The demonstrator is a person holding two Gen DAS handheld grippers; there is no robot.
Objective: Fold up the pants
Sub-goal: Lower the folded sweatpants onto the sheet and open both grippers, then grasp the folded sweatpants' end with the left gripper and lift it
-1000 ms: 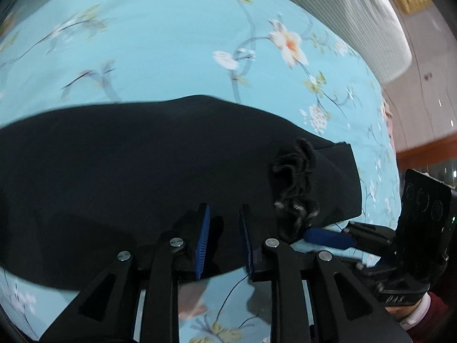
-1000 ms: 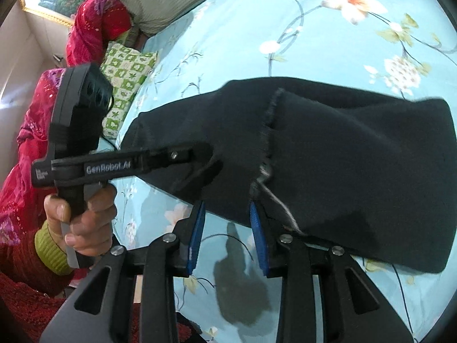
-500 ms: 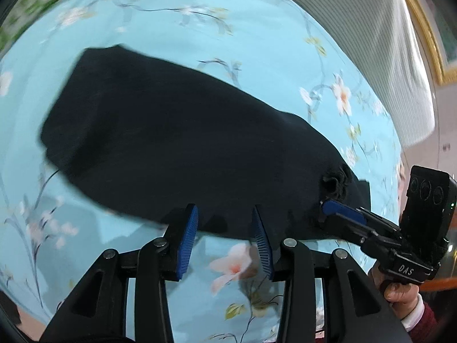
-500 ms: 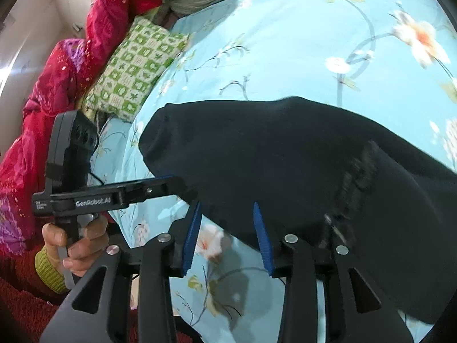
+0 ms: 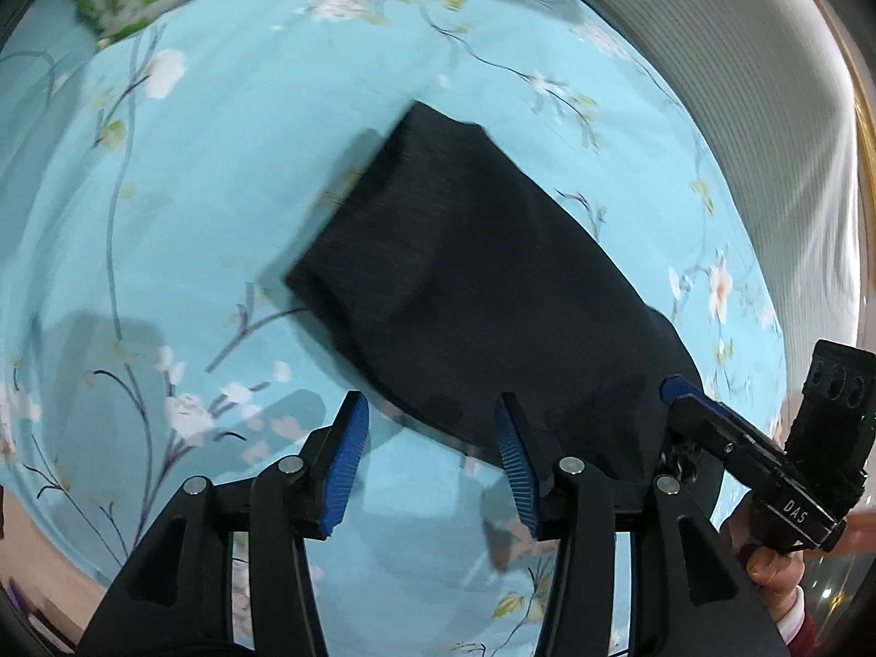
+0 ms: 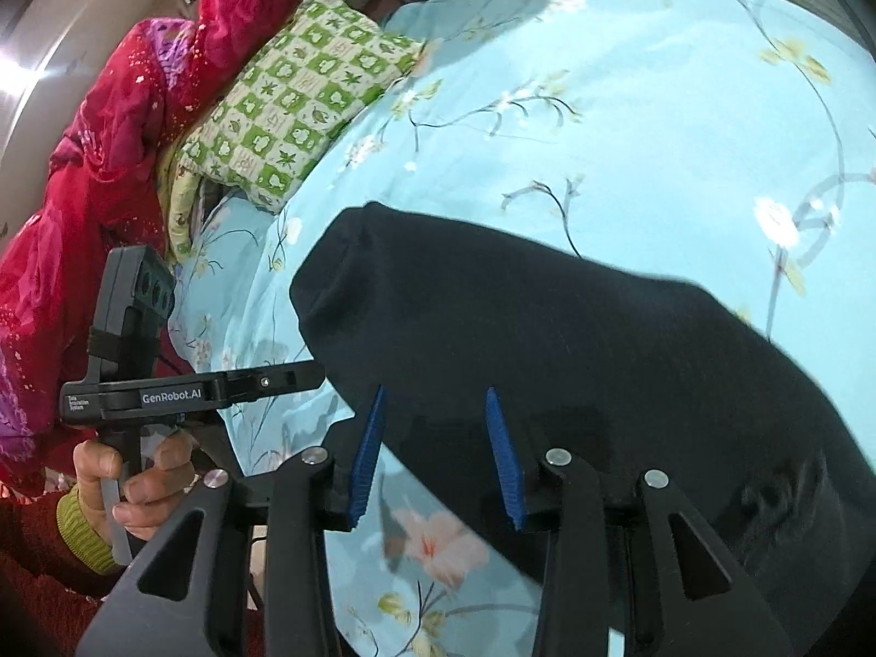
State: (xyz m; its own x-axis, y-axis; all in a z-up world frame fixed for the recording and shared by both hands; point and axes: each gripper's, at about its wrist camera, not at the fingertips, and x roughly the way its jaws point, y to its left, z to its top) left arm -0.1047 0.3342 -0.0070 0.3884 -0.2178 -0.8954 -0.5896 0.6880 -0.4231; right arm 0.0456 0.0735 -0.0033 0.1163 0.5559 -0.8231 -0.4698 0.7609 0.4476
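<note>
The black pants [image 5: 482, 284] lie folded in a long flat bundle on the light blue floral bedsheet [image 5: 191, 191]. They also show in the right wrist view [image 6: 575, 350]. My left gripper [image 5: 430, 457] is open and empty, above the sheet at the near edge of the pants. My right gripper [image 6: 435, 451] is open and empty, with its jaws over the near edge of the pants. The right gripper appears in the left wrist view [image 5: 766, 471] at the pants' right end. The left gripper appears in the right wrist view [image 6: 186, 391] near their left end.
A green and white patterned pillow [image 6: 295, 115] and a red quilt [image 6: 82, 175] lie at the bed's left side. A striped grey bolster [image 5: 739, 82] runs along the far side. The sheet [image 6: 629, 109] spreads beyond the pants.
Both grippers have opened wider and pulled back and up from the pants. The pants now lie released on the sheet, seen from farther away.
</note>
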